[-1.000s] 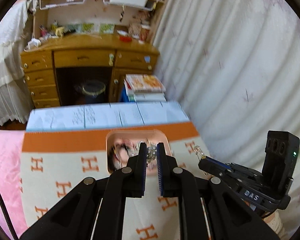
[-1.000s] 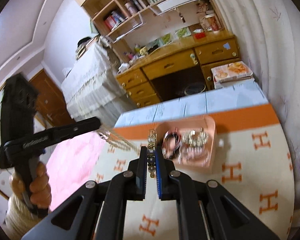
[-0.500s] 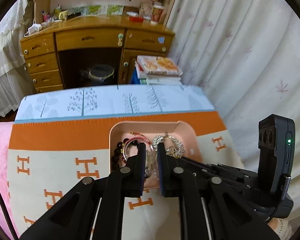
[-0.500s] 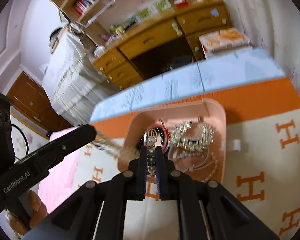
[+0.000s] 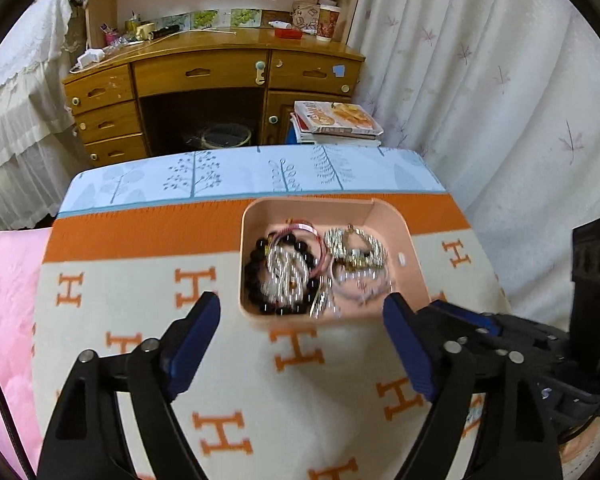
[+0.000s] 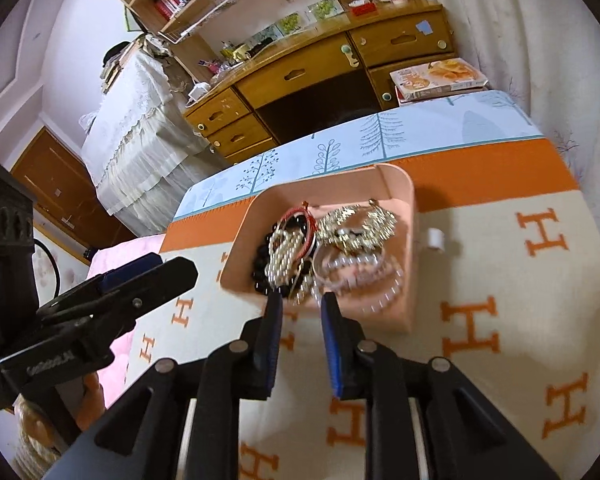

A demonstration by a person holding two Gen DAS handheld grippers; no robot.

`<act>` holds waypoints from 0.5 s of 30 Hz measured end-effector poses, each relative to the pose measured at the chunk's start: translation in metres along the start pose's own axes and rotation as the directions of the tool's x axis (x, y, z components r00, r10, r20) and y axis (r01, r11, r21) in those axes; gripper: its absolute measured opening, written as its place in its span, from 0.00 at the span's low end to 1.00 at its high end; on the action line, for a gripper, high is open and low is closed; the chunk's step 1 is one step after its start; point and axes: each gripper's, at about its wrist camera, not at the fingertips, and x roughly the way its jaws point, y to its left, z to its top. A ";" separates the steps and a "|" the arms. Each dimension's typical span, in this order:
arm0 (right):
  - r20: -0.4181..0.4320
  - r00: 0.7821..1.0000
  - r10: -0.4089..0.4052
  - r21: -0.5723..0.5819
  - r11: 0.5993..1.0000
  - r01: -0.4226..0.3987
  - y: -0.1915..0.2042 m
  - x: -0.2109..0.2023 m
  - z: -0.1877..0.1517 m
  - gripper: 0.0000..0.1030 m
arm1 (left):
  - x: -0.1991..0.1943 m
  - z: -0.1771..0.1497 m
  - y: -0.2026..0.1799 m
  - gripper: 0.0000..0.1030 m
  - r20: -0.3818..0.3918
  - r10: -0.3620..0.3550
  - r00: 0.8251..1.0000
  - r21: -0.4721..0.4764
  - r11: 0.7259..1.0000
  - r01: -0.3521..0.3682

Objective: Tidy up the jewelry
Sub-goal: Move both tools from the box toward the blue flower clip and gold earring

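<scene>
A pink tray (image 5: 416,268) (image 6: 404,200) stands on the orange-and-cream blanket and holds a heap of jewelry: a pearl strand (image 5: 282,276) (image 6: 286,254), a black bead bracelet (image 5: 256,272), gold pieces (image 5: 356,246) (image 6: 356,226) and clear bead bracelets (image 6: 360,276). My left gripper (image 5: 302,308) is wide open and empty just in front of the tray. My right gripper (image 6: 300,300) is open a little and empty at the tray's near edge.
A small white object (image 6: 435,239) lies on the blanket (image 5: 140,288) right of the tray. A wooden desk (image 5: 220,76) with drawers and a stack of books (image 5: 336,120) stand beyond. White curtains (image 5: 500,100) hang at right. Pink bedding (image 5: 4,300) lies at left.
Both grippers moved over the tray, opened and let go of their jewelry; the pearl strand and the bead piece now lie in the tray. The left jaws opened wide.
</scene>
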 end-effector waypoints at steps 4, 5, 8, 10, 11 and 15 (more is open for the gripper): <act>0.017 1.000 -0.016 -0.027 0.999 0.017 -0.002 -0.032 -0.021 0.22 | -0.023 -0.017 -0.015 0.81 0.009 -0.002 1.000 0.030 1.000 0.002; 0.026 0.999 -0.021 -0.035 0.999 0.022 -0.002 -0.040 -0.025 0.23 | -0.031 -0.021 -0.019 0.81 0.020 -0.005 1.000 0.038 0.999 0.004; 0.063 0.997 -0.040 -0.053 0.998 0.044 -0.005 -0.069 -0.038 0.27 | -0.052 -0.033 -0.030 0.84 0.057 -0.015 0.998 0.053 0.999 0.012; 0.092 0.994 -0.059 -0.057 0.996 0.064 -0.010 -0.088 -0.046 0.35 | -0.064 -0.040 -0.037 0.90 0.083 -0.027 0.996 0.052 0.998 0.023; 0.108 0.992 -0.069 -0.063 0.995 0.077 -0.011 -0.096 -0.050 0.38 | -0.070 -0.044 -0.041 0.91 0.102 -0.037 0.994 0.050 0.998 0.032; 0.154 0.979 -0.132 -0.095 0.984 0.148 -0.014 -0.120 -0.068 0.38 | -0.084 -0.059 -0.056 0.92 0.142 -0.062 0.988 0.053 0.997 0.055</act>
